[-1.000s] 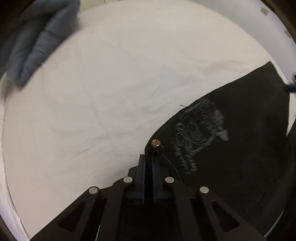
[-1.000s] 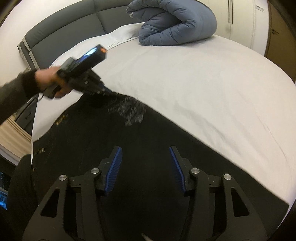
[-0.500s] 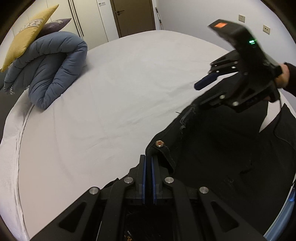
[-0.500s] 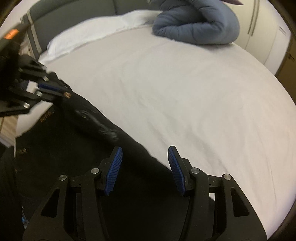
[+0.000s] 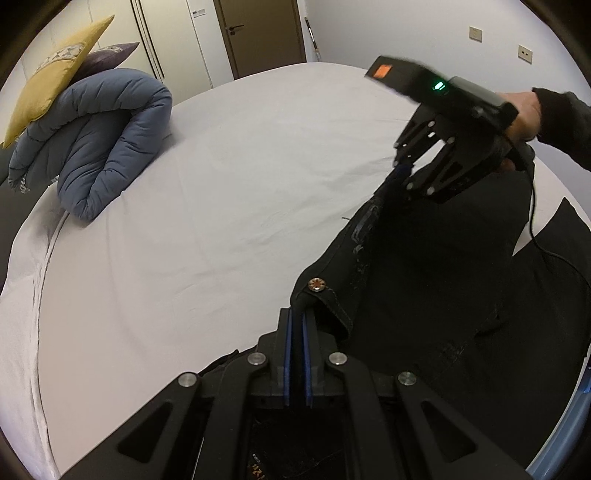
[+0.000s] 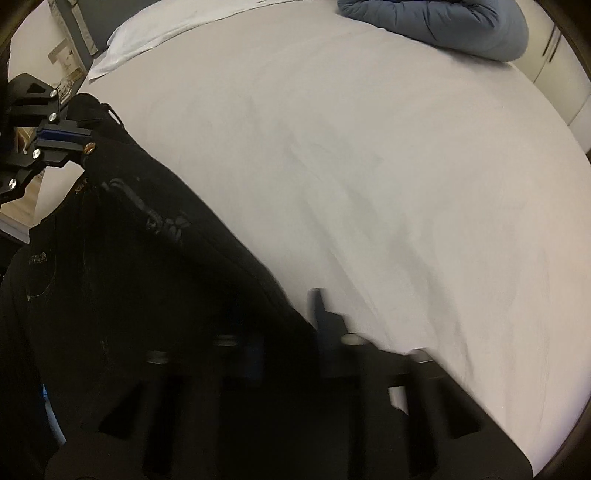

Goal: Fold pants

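Black pants (image 5: 424, 280) with a copper button (image 5: 317, 284) at the waistband are lifted off the white bed (image 5: 221, 206). My left gripper (image 5: 297, 325) is shut on the waistband corner beside the button. It also shows in the right wrist view (image 6: 70, 134), pinching the same corner. My right gripper (image 5: 400, 173) is at the far waistband edge, its fingers against the black cloth. In the right wrist view the pants (image 6: 147, 277) cover the blurred right gripper (image 6: 288, 332), and whether it is open or shut cannot be told.
A rolled blue duvet (image 5: 99, 140) lies at the bed's far left, with a yellow pillow (image 5: 55, 81) and a purple one behind it. A door (image 5: 258, 33) and wardrobes stand beyond the bed. A grey headboard (image 6: 74, 22) is at the bed's end.
The left gripper has lifted the waistband corner off the bed. The right gripper has moved onto the far waistband edge, and its own view has blurred and been covered by cloth.
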### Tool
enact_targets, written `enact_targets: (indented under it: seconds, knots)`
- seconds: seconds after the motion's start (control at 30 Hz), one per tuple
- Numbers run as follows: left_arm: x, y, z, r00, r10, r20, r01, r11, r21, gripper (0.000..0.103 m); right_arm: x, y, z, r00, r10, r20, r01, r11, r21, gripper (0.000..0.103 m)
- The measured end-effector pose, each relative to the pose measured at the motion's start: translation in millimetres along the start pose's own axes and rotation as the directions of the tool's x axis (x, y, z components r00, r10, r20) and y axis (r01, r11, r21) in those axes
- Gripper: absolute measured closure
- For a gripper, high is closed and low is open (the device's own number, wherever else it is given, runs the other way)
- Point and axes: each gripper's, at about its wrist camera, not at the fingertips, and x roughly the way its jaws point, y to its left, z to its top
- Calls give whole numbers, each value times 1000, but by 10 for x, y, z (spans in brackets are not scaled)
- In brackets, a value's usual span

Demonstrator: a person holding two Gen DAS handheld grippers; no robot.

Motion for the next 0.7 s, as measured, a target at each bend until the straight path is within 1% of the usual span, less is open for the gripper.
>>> enact_targets:
  seconds: [0.03,0.13,0.27,0.37,0.43,0.5,0.57,0.6,0.67,0.7]
  knots:
    - [4,11,-7,1000,2,1,-2,1000,-4,98,-43,11,-17,1000,8,16,-8,1000,16,94]
    - [-8,15,-28,1000,2,7,-2,1000,-20,98,-170,86,-91,998,-6,61,2,998,67,97]
    - [-58,-24,-55,1000,-1,12,1,999,-33,98,-284,357,-159,992,-65,105,46,983,176,100]
    - [-103,-70,-109,1000,-8,12,9,999,-41,98,-303,623,-213,986,-98,137,58,960,275,100]
    - [-131,-106,-159,1000,-17,11,18,999,-50,98,-255,715,-219,981,-104,162,37,927,374,100]
    - [-168,-163,-221,999,-33,11,34,998,-58,98,-188,850,-182,976,-99,195,5,901,434,100]
    - [-217,-238,-296,999,-49,10,49,997,-54,98,-175,994,-212,971,-91,223,-21,892,452,100]
    - [-249,-271,-341,998,-60,12,61,997,-52,98,-168,1096,-207,969,-87,233,-27,895,446,100]
    - [-300,-331,-444,997,-76,8,76,996,-47,98,-196,1307,-268,965,-99,241,-11,909,417,100]
    - [-326,-353,-505,997,-83,6,83,996,-45,98,-252,1439,-331,963,-109,247,6,923,386,100]
